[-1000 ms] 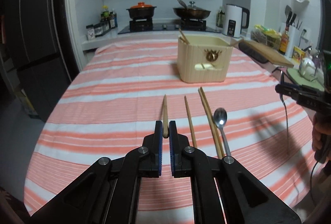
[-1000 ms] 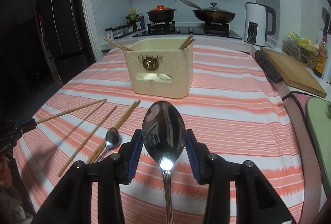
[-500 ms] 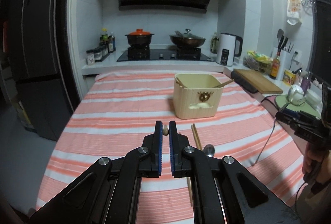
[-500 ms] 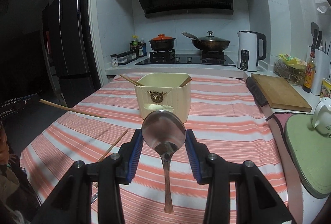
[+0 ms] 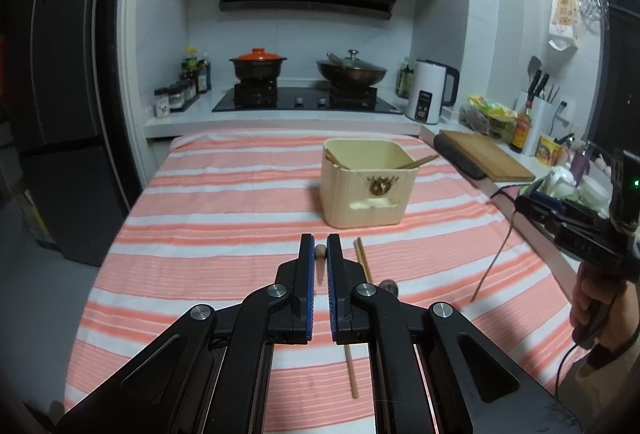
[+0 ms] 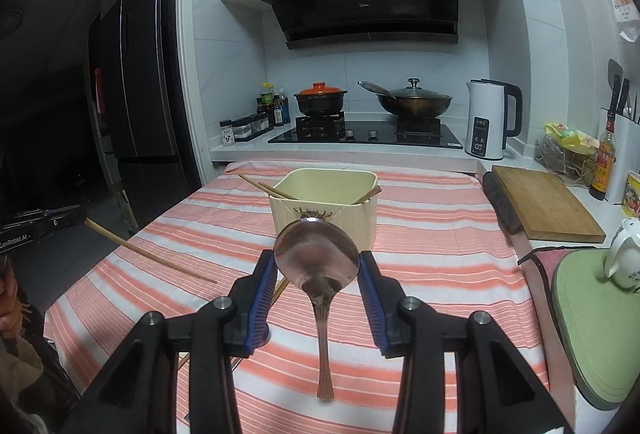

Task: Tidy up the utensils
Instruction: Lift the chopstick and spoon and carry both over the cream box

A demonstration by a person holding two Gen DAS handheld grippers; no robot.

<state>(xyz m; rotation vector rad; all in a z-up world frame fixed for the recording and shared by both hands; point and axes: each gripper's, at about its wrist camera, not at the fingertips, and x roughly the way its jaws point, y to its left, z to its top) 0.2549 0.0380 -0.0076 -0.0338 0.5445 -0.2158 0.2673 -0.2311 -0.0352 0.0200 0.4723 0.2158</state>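
Left wrist view shows your left gripper (image 5: 320, 252) pressed together on one chopstick (image 5: 320, 250), seen end-on as a small round tip between the blue pads. The right wrist view confirms it: that chopstick (image 6: 150, 257) slants down and away from the gripper, clear of the striped cloth (image 6: 440, 246). Your right gripper (image 6: 318, 274) pinches the large spoon (image 6: 317, 258) by the sides of its bowl, handle hanging free below.

The cream holder (image 5: 366, 185) stands toward the far edge of the table, right of centre, with chopsticks already leaning at its left and right corners. A loose chopstick (image 5: 360, 262) and a small spoon (image 5: 389, 284) lie on the cloth near the close edge, partly hidden behind the left fingers.

Both utensils appear lifted and ready for transfer. Recommendations:
- Carry each item above the holder rim before lowering; the hanging spoon handle could catch the near wall.
- Enter the spoon handle-first, so the bowl ends uppermost.
- Tilt the held chopstick steeper, so its low end drops inside, not across the rim.
- Deposit one hand at a time; the opening is narrow for two tools.
- Avoid knocking the leaning chopsticks.
- Release only once the lower end rests inside.
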